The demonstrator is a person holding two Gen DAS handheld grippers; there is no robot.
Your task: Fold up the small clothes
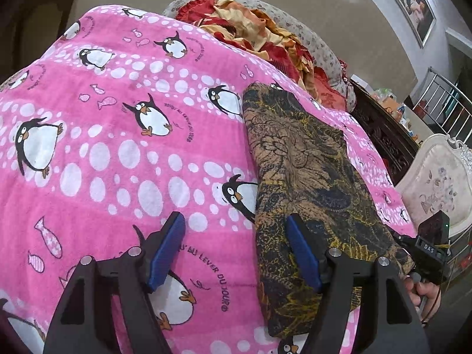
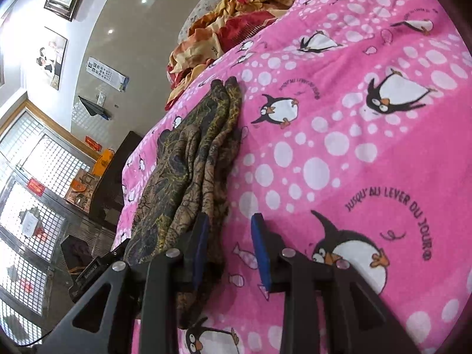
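While both jaws gape empty, folded brown garment (image 1: 306,177) between left gripper (image 1: 236,253) and right gripper (image 2: 230,250).

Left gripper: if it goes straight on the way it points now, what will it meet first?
Probably the pink penguin blanket. The left gripper is open, tilted down at the bed, with only blanket showing between its fingers. The folded brown patterned cloth lies just to the right, behind the right finger, so it might brush its edge; depth is unclear.
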